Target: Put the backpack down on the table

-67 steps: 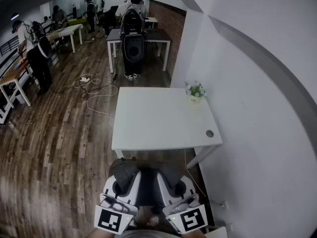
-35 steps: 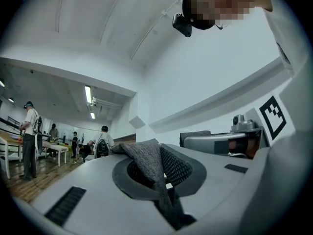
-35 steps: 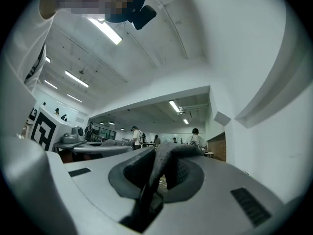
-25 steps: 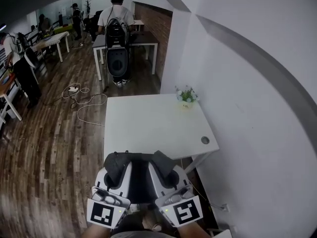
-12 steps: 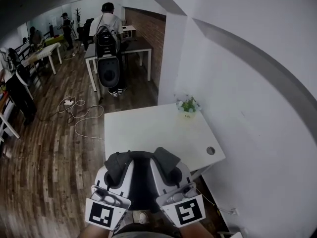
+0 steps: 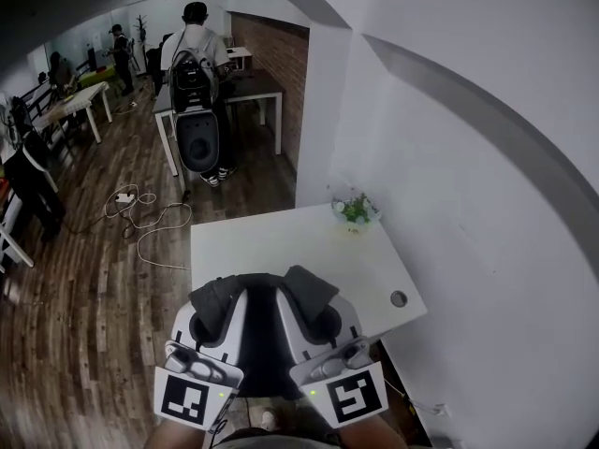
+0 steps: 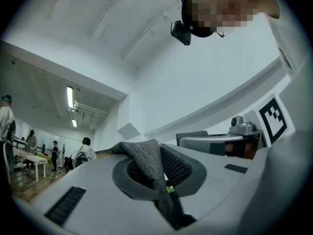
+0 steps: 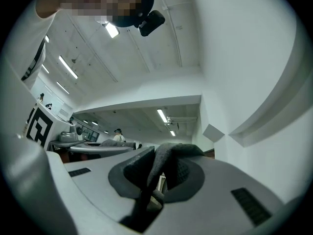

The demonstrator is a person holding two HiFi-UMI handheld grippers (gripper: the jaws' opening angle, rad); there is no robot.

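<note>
Head view: the two grippers have come forward since the earlier frames. The strap ends now overlap the near edge of the white rectangular desk (image 6: 281,241), where before they stopped short of it or just met it. The left hand-held gripper (image 6: 217,314) and the right hand-held gripper (image 6: 314,311) sit side by side. The dark grey fabric backpack (image 6: 260,349) hangs between and below them at the desk's near edge. The white gripper bodies hide most of it, and whether it touches the desk cannot be told. A small green potted plant (image 6: 355,210) stands at the desk's far right corner.

Left gripper view: the left hand-held gripper (image 7: 159,180) has its jaws nearly together, clamped on a grey woven strap (image 7: 146,160). The strap rises out of the slit and folds over the dark round pad. The right hand-held gripper (image 7: 215,142) shows just beside it.

Right gripper view: the right hand-held gripper (image 8: 151,180) is likewise closed on a second grey strap (image 8: 168,158), which loops up and over its pad. The left hand-held gripper (image 8: 88,142) lies alongside.
</note>
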